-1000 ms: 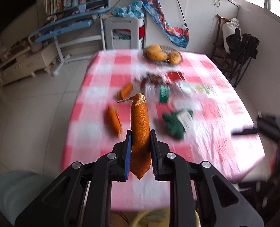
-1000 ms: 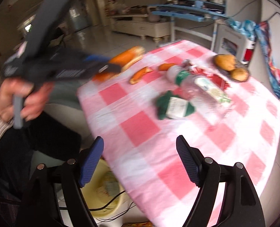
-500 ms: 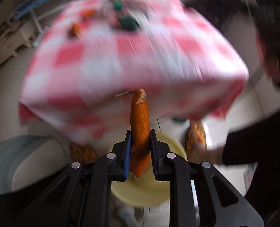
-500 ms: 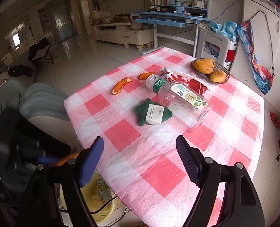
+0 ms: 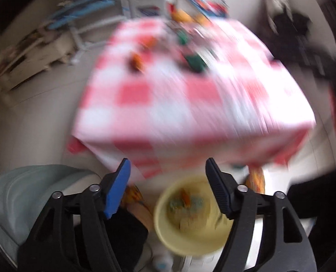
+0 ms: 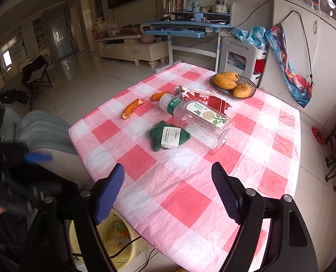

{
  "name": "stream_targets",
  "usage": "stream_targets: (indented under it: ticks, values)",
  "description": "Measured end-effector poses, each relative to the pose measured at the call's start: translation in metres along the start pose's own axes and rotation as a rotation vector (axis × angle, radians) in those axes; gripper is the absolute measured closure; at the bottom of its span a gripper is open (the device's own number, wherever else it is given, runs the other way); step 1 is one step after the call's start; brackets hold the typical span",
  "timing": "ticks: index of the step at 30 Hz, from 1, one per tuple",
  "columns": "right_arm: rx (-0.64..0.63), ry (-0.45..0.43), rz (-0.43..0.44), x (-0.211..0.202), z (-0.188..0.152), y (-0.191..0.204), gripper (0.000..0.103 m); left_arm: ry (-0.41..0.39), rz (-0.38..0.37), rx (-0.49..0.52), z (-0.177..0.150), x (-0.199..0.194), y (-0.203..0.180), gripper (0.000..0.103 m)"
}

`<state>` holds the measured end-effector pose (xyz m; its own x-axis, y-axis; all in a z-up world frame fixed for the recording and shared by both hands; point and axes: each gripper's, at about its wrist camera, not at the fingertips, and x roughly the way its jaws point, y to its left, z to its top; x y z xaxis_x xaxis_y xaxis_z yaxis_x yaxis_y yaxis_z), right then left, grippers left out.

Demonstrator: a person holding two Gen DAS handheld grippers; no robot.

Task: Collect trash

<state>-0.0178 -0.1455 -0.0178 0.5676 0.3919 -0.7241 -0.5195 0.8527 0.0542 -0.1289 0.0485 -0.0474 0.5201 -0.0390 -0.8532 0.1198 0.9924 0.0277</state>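
The left tool [image 5: 168,190] has just spread its jaws wide, and the orange peel it was pinching a moment ago is gone from between them. It hangs directly over the yellow bin [image 5: 190,215], which sits on the floor under the near edge of the checked surface [image 5: 190,104]. An orange scrap shows inside the bin among other rubbish, though the blur makes it hard to be sure it is that peel. By my reading, one piece of trash is delivered and this tool is free for the next.

The right tool [image 6: 168,190] is spread and empty, poised over the near part of the surface. More trash lies ahead of it: two orange peels [image 6: 131,108] at about 11 o'clock, a green wrapper [image 6: 168,138] at 12 o'clock, touching the clear plastic bottle [image 6: 199,122] just beyond, and a red packet [image 6: 211,99] behind that. The fruit basket [image 6: 233,83] at 1 o'clock is likely not trash.
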Motion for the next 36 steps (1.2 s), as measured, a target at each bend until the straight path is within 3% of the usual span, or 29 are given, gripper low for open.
stream_targets:
  ticks: [6,14,20,36]
  values:
    - [0.002,-0.011,-0.038,0.005,0.003,0.001,0.027,-0.141,0.033,-0.185,0.063,-0.001,0.030,0.026]
    - [-0.013,0.006,-0.049,0.021,0.007,0.008,0.027,-0.152,0.045,-0.254,0.116,0.041,0.040,0.025]
    - [-0.023,0.026,-0.039,0.034,0.008,0.014,0.027,-0.051,0.012,-0.347,0.107,0.081,0.055,0.025]
    - [-0.005,0.051,-0.011,0.065,0.017,0.029,0.027,-0.046,-0.004,-0.385,0.105,0.088,0.065,0.021]
